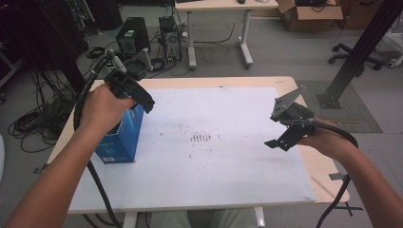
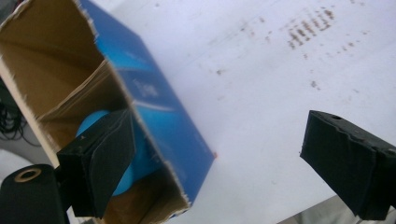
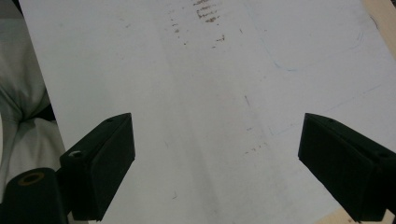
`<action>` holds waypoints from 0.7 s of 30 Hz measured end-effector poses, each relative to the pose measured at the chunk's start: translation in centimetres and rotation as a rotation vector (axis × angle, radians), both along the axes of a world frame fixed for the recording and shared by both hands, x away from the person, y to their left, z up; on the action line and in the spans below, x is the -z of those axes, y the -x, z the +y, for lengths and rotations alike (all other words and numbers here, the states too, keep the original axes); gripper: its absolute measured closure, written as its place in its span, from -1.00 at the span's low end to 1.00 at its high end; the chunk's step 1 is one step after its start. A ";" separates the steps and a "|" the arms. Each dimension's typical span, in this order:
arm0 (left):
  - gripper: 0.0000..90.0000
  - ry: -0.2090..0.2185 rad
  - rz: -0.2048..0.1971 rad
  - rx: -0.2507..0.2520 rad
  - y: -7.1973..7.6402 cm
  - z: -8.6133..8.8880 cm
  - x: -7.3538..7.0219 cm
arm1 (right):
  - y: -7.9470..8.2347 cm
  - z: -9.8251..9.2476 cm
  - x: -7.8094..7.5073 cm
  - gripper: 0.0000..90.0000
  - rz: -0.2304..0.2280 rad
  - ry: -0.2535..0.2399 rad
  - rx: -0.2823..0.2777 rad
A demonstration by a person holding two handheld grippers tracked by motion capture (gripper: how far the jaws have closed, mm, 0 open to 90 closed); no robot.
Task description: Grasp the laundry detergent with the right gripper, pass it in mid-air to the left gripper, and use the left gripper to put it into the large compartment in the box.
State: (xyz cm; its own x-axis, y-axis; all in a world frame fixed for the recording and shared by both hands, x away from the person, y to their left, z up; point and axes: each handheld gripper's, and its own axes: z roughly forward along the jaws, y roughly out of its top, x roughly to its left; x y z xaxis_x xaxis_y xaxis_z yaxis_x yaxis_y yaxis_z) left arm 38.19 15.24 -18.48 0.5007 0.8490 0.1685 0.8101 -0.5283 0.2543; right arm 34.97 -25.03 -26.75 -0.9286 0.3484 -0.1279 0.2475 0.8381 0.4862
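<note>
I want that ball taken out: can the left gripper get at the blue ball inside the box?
Probably yes: the blue box is open on top, the blue ball lies uncovered inside, and the left gripper hangs open just above it.

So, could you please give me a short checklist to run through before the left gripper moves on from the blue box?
1. Left gripper jaws open, nothing clamped: ok.
2. Blue cardboard box stands upright near the left edge of the white table sheet: ok.
3. Box top open: ok in the left gripper view.
4. Round light-blue object sits inside the box: ok; what it is, cannot tell.
5. Right gripper open and empty above the sheet: ok.
6. One left jaw free of the box rim: cannot tell.
</note>
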 end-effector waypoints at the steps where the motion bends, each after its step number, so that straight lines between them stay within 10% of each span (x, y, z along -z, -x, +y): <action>1: -0.77 -0.005 -0.002 0.014 0.1 -0.5 -0.1 | 0.0 0.0 0.0 -0.77 -0.001 0.001 -0.002; 21: -0.79 -0.017 0.014 0.195 0.6 -5.8 0.0 | 0.3 -0.1 -0.3 -0.77 0.012 0.008 0.012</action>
State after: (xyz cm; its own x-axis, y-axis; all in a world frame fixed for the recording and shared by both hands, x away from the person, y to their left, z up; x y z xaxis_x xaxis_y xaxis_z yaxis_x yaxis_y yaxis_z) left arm 37.57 9.40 -18.48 0.6579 0.7327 0.1739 0.6955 -0.6797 0.2329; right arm 34.65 -25.12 -26.48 -0.9257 0.3589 -0.1191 0.2639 0.8387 0.4764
